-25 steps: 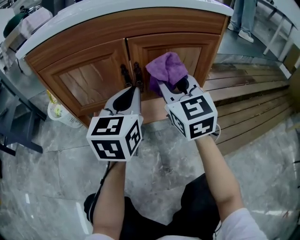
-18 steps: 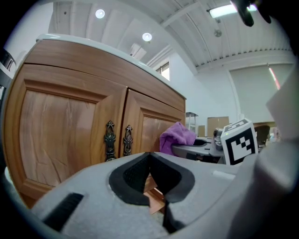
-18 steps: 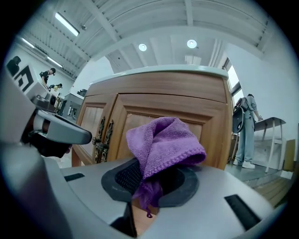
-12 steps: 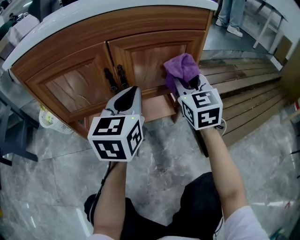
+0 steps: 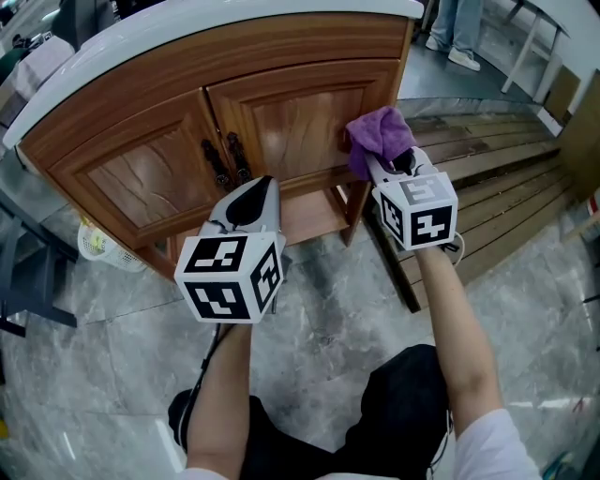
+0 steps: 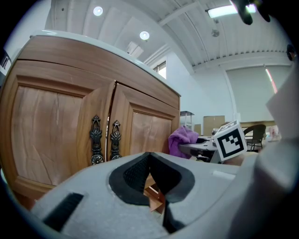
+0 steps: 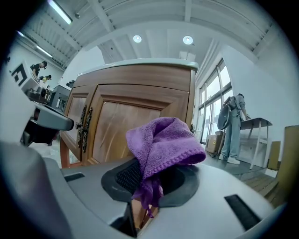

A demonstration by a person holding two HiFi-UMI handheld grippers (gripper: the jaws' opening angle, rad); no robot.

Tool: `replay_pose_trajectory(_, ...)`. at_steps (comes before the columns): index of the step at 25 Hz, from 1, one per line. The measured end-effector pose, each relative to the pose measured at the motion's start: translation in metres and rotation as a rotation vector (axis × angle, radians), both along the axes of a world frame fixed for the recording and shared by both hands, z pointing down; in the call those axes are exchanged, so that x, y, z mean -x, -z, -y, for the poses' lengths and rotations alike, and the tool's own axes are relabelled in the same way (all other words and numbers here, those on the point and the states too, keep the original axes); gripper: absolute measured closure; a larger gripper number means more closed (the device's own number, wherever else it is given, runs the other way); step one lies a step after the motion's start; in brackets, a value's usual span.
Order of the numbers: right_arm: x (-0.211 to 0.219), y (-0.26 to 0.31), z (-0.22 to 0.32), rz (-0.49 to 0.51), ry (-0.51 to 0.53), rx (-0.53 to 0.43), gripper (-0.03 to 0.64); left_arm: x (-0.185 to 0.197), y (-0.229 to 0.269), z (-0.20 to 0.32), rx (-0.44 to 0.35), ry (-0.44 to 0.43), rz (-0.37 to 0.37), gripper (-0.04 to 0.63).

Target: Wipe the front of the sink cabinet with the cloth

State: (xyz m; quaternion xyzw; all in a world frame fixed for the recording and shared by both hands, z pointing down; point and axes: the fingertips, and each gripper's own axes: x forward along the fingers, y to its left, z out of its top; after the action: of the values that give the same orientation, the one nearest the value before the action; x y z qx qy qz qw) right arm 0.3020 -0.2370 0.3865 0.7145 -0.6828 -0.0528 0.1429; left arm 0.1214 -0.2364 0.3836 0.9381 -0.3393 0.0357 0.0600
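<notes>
Floor: grey stone floor under me, wooden boards off to my right.
Cabinet: brown sink cabinet stood straight ahead under a white counter; two doors shut, paired dark handles at the centre seam.
Right tongs: right tongs were pinching the purple cloth. It bunched up over the tips, with a short tail hanging down between the jaws.
Cloth position: in the head view the cloth sat at the right-hand edge of the right door, by the cabinet's corner post. It looked pressed to the wood, though I could not confirm contact.
Left tongs: left tongs were pressed together on nothing, held low and back from the doors, below the handles.
Key relation: the cloth led the right tongs, so the wood lay dead ahead of it. From there almost all of the front stretched away to my left.
Nearer hand: the right, clearly.
Judgement: wiping under way at the far right; a leftward sweep would meet the handles mid-span.
</notes>
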Motion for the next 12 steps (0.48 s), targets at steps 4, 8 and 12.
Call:
replay_pose_trajectory(4,0.024,0.010,-0.006,-0.001,0.054,-0.016,0.543,0.007,0.000,0.001,-0.001,0.018,0.004,0.589)
replay_pose_trajectory(8,0.075,0.024,-0.010,-0.004,0.169,-0.051,0.543,0.020,0.000,0.003,-0.005,0.042,0.012,0.589)
replay_pose_trajectory(12,0.134,0.034,-0.006,0.015,0.298,-0.070,0.543,0.042,0.001,0.009,0.000,0.083,0.014,0.589)
